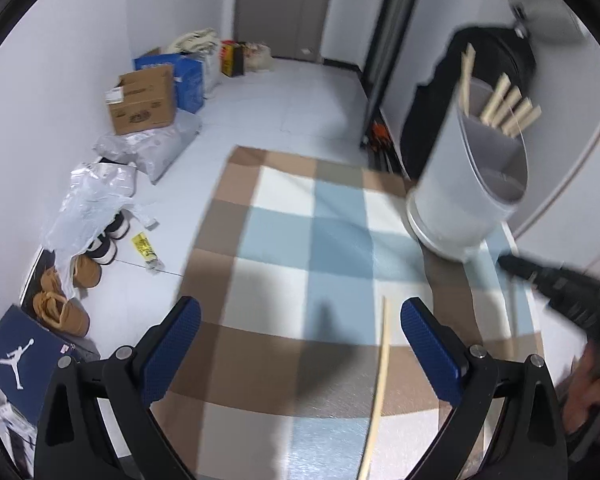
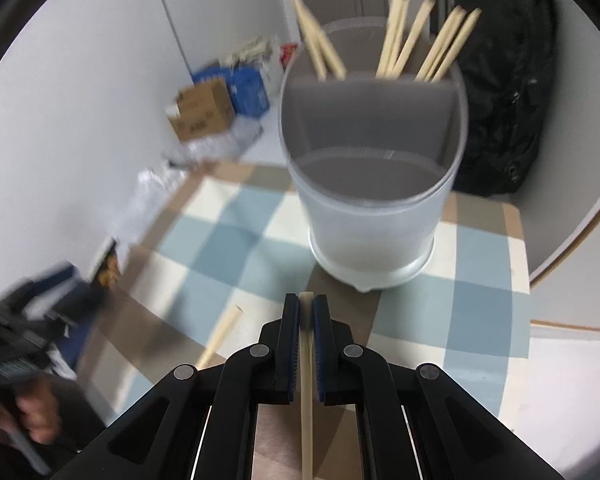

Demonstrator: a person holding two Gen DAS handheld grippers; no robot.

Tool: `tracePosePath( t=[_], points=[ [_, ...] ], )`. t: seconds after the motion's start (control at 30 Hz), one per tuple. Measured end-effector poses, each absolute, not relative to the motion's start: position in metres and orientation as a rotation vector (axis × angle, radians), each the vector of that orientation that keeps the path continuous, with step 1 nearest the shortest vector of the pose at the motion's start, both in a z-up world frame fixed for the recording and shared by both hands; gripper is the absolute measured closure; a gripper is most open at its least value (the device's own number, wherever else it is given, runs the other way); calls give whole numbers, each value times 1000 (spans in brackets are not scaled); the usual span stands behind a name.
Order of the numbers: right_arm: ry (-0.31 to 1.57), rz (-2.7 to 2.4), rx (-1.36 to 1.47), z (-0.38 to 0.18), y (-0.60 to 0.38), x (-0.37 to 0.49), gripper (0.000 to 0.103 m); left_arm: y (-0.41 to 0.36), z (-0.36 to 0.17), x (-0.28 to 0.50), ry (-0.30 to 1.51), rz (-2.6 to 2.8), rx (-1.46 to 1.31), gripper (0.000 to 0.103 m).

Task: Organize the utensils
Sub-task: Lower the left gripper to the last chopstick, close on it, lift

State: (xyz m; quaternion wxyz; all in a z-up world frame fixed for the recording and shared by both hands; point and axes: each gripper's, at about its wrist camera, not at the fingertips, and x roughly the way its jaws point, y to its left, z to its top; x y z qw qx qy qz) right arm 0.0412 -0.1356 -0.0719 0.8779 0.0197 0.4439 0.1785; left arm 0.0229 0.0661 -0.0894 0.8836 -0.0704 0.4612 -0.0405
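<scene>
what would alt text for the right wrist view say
The right gripper is shut on a pale wooden chopstick, facing a translucent grey divided utensil holder on a checked blue, cream and brown mat. More chopsticks stand in its far compartment; another chopstick lies on the mat.

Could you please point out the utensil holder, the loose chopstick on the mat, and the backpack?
utensil holder (image 2: pixel 374 232): right wrist view, front wall.
loose chopstick (image 1: pixel 382 376): left wrist view, mid shaft.
backpack (image 2: pixel 504 92): right wrist view, front panel.
</scene>
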Motion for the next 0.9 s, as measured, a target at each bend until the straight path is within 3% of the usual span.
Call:
tracePosePath(
  t=[0.5,0.67,0.9],
  points=[
    [597,414,258,-45,-182,27,97,16,-112,44,1126,-141,-66,6],
    [536,418,274,-39,-186,27,97,8,-125,51,1184,-131,-41,19],
    [542,422,258,-37,-187,31,97,0,-132,55,1227,-129,-2,47]
  ],
)
